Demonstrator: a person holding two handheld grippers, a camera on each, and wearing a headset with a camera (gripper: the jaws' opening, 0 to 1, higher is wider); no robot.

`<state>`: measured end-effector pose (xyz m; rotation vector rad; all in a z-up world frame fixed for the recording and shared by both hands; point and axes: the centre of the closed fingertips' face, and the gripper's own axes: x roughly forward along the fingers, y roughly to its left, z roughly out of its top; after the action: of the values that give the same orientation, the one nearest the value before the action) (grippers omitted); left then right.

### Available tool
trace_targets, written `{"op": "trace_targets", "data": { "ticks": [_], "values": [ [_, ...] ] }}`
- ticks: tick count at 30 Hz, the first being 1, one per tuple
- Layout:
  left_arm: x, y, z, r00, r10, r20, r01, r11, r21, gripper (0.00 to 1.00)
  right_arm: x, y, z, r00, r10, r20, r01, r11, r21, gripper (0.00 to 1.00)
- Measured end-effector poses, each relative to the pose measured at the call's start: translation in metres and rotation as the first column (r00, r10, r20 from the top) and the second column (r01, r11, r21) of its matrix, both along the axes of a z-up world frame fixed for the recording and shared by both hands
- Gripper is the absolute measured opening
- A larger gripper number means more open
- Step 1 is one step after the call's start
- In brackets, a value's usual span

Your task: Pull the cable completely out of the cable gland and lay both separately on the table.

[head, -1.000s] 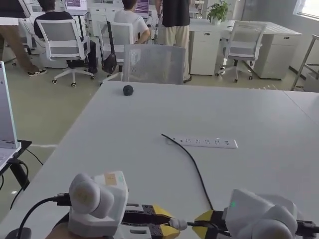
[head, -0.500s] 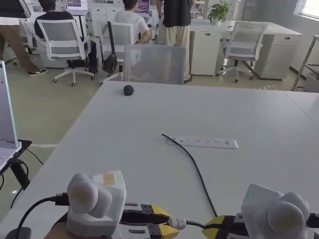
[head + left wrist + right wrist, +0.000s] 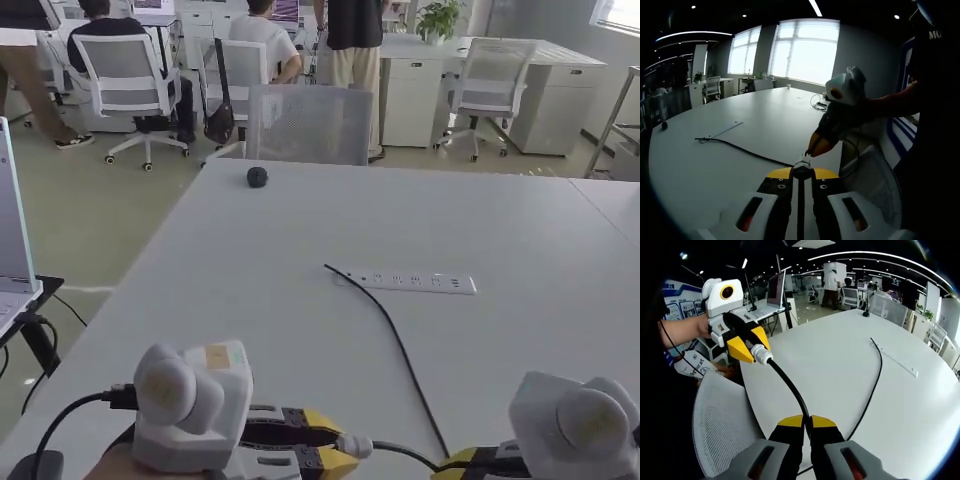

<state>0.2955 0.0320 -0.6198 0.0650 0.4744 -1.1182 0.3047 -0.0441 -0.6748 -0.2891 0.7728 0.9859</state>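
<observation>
White bench (image 3: 300, 230): right gripper (image 3: 807, 421), gripping cable (image 3: 790, 385), sits farther from left gripper (image 3: 335, 447) than before. Left gripper grasps cable gland (image 3: 352, 446). Bench wide open ahead of both.

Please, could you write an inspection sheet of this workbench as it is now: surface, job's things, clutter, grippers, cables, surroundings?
Surface: white table.
Job's things: cable gland held off the table; black cable not yet pulled out of it, its far length lying on the table.
Clutter: small dark round object near the far edge.
Grippers: left gripper shut on the gland; right gripper shut on the cable, apart from the gland.
Cables: white power strip on the table.
Surroundings: grey mesh chair behind the table; people seated beyond.
</observation>
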Motion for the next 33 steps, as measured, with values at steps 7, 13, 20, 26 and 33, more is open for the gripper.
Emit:
{"op": "trace_targets", "data": {
  "ticks": [7, 13, 20, 26, 33],
  "values": [
    [0.000, -0.001, 0.000, 1.000, -0.002, -0.001, 0.002, 1.000, 0.004, 0.15, 0.002, -0.002, 0.000, 0.997, 0.043, 0.067, -0.041, 0.998, -0.038, 0.00],
    [-0.001, -0.001, -0.001, 1.000, -0.005, -0.004, 0.005, 1.000, 0.004, 0.15, 0.006, 0.000, 0.010, 0.988, 0.079, 0.136, -0.071, 0.996, -0.059, 0.05],
    [0.000, -0.003, -0.001, 1.000, -0.007, 0.000, 0.007, 1.000, 0.004, 0.15, 0.003, 0.027, 0.040, 0.961, 0.142, 0.237, -0.143, 0.990, -0.013, 0.20],
    [-0.002, -0.006, -0.001, 1.000, -0.013, -0.004, 0.013, 1.000, 0.005, 0.15, -0.006, 0.054, 0.049, 0.911, 0.259, 0.321, -0.245, 0.966, -0.083, 0.17],
    [-0.003, -0.007, -0.002, 1.000, -0.017, -0.004, 0.017, 1.000, 0.010, 0.15, -0.007, 0.056, 0.043, 0.887, 0.312, 0.341, -0.278, 0.949, -0.148, 0.05]
  ]
}}
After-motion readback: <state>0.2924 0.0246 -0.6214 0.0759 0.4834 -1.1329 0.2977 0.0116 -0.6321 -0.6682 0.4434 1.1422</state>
